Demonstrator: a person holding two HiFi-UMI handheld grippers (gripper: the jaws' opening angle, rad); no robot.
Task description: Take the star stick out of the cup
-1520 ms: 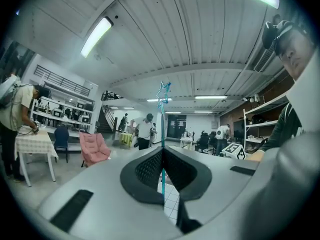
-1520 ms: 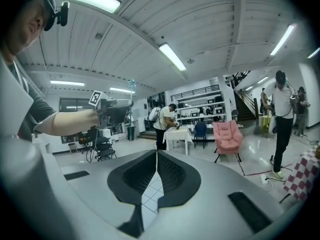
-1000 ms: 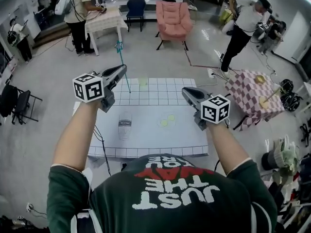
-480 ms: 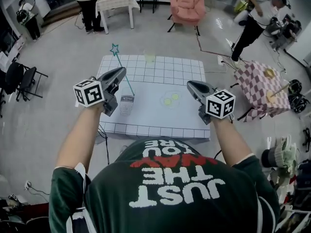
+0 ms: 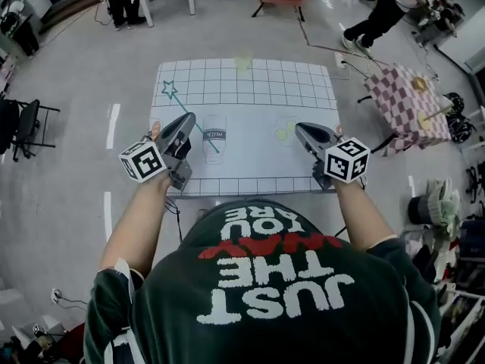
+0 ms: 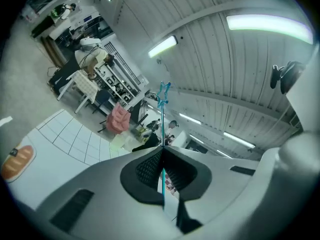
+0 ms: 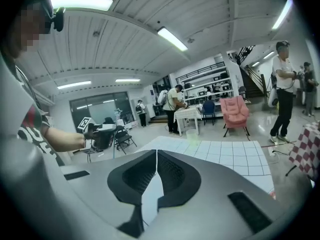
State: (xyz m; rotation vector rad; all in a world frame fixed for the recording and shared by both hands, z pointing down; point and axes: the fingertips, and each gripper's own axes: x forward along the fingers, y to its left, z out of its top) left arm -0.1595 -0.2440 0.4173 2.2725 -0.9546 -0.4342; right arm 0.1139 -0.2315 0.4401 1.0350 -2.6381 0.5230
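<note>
My left gripper point(image 5: 189, 118) is shut on the teal star stick point(image 5: 179, 103), holding it partway along. Its star points to the table's far left, and its lower end shows across the clear cup point(image 5: 214, 137) in the head view. The cup, with a printed label, stands on the white grid cloth point(image 5: 258, 89); I cannot tell whether the stick touches it. In the left gripper view the stick point(image 6: 161, 116) rises straight out of the closed jaws of the left gripper point(image 6: 162, 151). My right gripper point(image 5: 300, 128) point(image 7: 156, 151) is shut and holds nothing, right of the cup.
A pale green cup point(image 5: 242, 63) stands at the table's far edge. Small yellow-green pieces point(image 5: 284, 133) lie near the right gripper. A checkered table point(image 5: 402, 101) stands to the right, black chairs point(image 5: 19, 127) to the left, and people work at the room's far end.
The head view has tipped down, so the table sits higher in the picture. Both grippers now hang over its near half. The stick stays in the left gripper, now across the cup.
</note>
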